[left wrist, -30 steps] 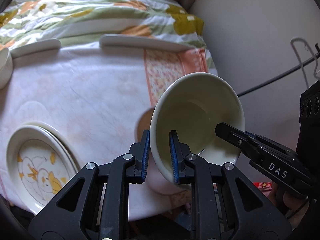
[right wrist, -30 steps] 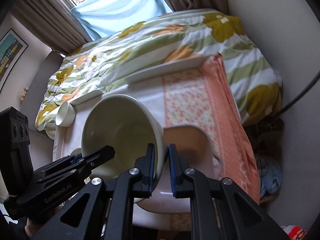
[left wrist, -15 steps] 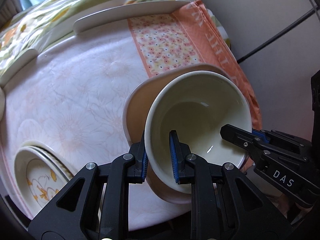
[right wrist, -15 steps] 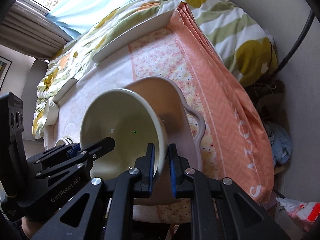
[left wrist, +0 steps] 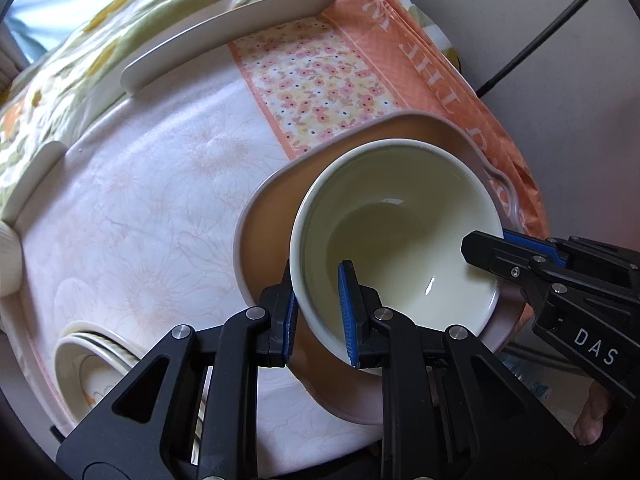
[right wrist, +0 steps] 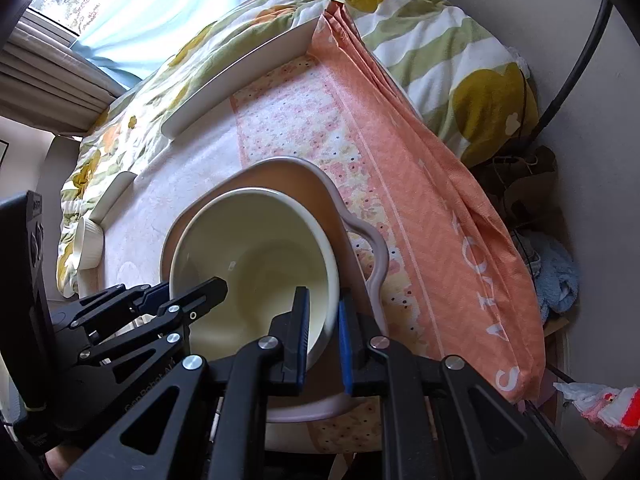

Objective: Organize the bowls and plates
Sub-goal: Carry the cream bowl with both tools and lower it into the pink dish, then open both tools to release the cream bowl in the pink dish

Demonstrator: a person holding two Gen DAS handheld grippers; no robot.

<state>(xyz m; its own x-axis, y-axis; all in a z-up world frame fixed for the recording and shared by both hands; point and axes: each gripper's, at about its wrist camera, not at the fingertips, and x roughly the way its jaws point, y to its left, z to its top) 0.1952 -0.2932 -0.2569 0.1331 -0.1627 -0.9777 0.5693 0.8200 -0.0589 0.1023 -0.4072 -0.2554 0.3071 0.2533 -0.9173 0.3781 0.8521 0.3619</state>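
Observation:
A cream bowl [left wrist: 400,236] sits inside a large pinkish dish with a scalloped handle [left wrist: 424,128] on the table. My left gripper [left wrist: 318,312] is shut on the bowl's near-left rim. My right gripper [right wrist: 323,330] is shut on the opposite rim; it also shows in the left wrist view [left wrist: 508,248]. In the right wrist view the bowl [right wrist: 260,256] rests in the dish [right wrist: 376,248], and the left gripper [right wrist: 180,300] enters from the left.
Stacked plates with a cartoon print [left wrist: 92,360] lie at the table's near-left. A small white ribbed cup [right wrist: 88,240] stands at the far left. Long white trays [left wrist: 224,32] line the back edge. An orange cloth [right wrist: 440,208] hangs off the right side.
Both grippers have lowered the bowl from a tilted, raised pose into the pinkish dish. It now sits nearly level there.

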